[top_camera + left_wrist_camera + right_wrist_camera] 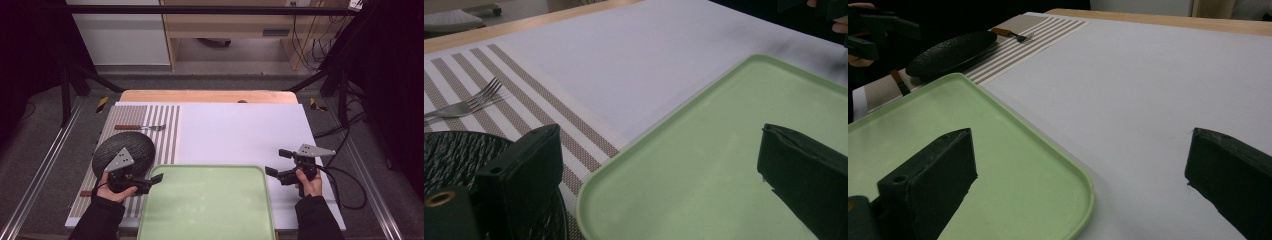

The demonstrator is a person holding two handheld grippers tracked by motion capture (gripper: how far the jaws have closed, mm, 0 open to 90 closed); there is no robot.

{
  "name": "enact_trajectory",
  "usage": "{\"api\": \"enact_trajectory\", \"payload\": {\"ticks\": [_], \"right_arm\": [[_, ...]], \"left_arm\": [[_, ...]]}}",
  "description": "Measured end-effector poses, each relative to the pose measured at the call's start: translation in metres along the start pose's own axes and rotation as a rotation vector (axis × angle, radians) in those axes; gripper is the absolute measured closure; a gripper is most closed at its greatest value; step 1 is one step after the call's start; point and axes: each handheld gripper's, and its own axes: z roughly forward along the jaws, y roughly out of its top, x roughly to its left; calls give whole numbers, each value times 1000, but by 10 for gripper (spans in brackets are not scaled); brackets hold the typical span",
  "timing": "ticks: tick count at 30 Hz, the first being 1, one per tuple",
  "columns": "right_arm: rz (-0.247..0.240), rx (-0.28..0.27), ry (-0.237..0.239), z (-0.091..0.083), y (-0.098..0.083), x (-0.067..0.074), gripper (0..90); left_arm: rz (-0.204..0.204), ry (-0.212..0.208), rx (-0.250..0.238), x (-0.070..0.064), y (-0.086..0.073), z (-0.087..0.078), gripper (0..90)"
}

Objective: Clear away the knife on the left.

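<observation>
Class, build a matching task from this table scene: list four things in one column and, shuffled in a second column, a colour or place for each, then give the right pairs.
Things:
1. tray
2. plate
3. fork
4. placemat

Descriptions:
A. striped brown and white, at the table's left
B. black, textured, round
C. pale green, at the near edge between the hands
D. lies on the stripes beyond the dark dish, with a brown handle

Pairs: 1-C, 2-B, 3-D, 4-A
</observation>
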Motion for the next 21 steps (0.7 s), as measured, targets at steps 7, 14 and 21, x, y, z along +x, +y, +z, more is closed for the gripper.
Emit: {"api": "enact_trajectory", "payload": {"ticks": [7, 14, 21], "right_arm": [[0, 2, -1, 0, 0, 0, 2], [-2, 2, 0, 0, 0, 0, 2], [-1, 2, 0, 0, 0, 0, 2]], "left_arm": [[0, 7, 24, 4, -2, -9, 43], [17, 20, 36, 7, -3, -21, 43], [26, 38, 63, 11, -1, -32, 43]]}}
